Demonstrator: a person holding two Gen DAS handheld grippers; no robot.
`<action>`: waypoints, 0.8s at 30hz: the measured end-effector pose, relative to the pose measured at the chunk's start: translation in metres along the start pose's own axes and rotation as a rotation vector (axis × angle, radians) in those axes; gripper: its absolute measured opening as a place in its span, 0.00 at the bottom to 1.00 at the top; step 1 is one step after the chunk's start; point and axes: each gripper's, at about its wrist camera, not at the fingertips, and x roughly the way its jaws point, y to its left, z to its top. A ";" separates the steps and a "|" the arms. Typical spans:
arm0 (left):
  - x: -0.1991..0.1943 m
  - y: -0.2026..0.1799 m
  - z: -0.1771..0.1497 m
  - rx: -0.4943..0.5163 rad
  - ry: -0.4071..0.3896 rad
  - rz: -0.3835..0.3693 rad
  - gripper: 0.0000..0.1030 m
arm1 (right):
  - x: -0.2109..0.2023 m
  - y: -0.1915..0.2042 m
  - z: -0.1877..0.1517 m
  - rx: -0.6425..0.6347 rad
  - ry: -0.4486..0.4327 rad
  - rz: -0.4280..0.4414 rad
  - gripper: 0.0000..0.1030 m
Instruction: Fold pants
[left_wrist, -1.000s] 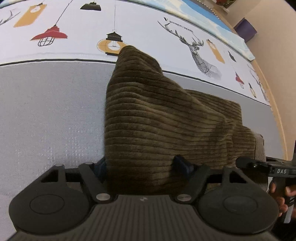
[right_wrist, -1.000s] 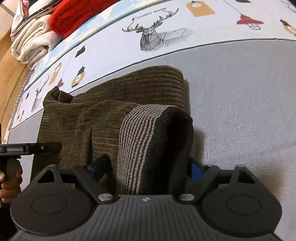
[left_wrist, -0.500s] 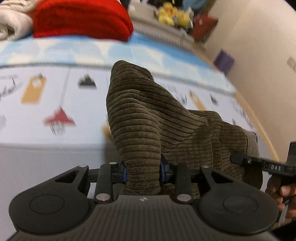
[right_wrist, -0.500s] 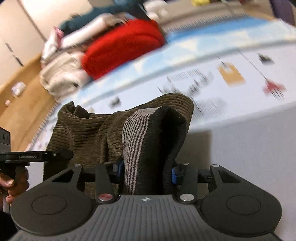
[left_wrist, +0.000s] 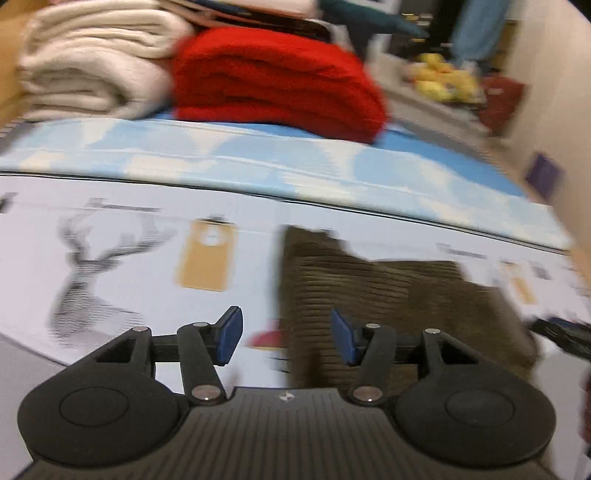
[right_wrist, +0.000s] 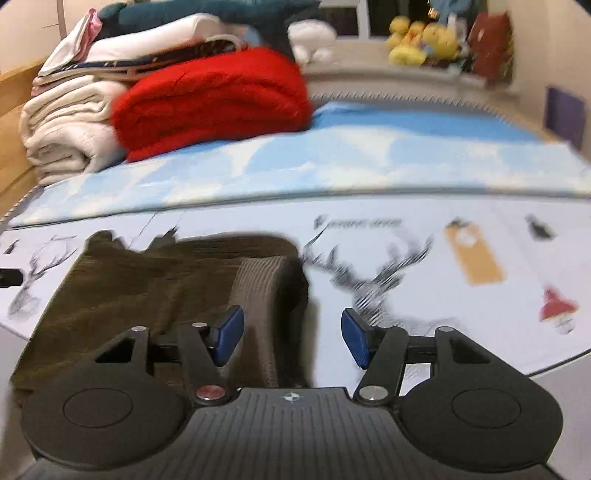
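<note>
The brown corduroy pants (left_wrist: 388, 295) lie folded on the white printed sheet, seen again in the right wrist view (right_wrist: 166, 280) with the striped waistband (right_wrist: 258, 288) on top at the right end. My left gripper (left_wrist: 286, 336) is open and empty, at the pants' left edge. My right gripper (right_wrist: 291, 338) is open and empty, just over the waistband end. Both views are blurred by motion.
A red folded blanket (left_wrist: 277, 81) and a cream blanket (left_wrist: 92, 62) are stacked at the back, on a blue cloud-print sheet (right_wrist: 369, 158). Yellow plush toys (right_wrist: 421, 40) sit on a ledge beyond. The other gripper's tip (left_wrist: 561, 334) shows at the right.
Both grippers were shut on the pants half a second ago; now both have opened and let go. The pants have dropped flat onto the printed sheet, and the grippers have pulled back slightly.
</note>
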 end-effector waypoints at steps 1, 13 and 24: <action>0.000 -0.007 -0.002 0.042 0.010 -0.037 0.53 | -0.006 -0.004 0.002 0.010 -0.024 0.007 0.59; 0.003 -0.049 -0.045 0.314 0.167 -0.144 0.49 | 0.003 -0.001 -0.022 -0.013 0.113 0.111 0.56; -0.079 -0.094 -0.070 0.273 -0.029 -0.010 0.80 | -0.082 0.001 -0.014 0.063 0.013 0.008 0.72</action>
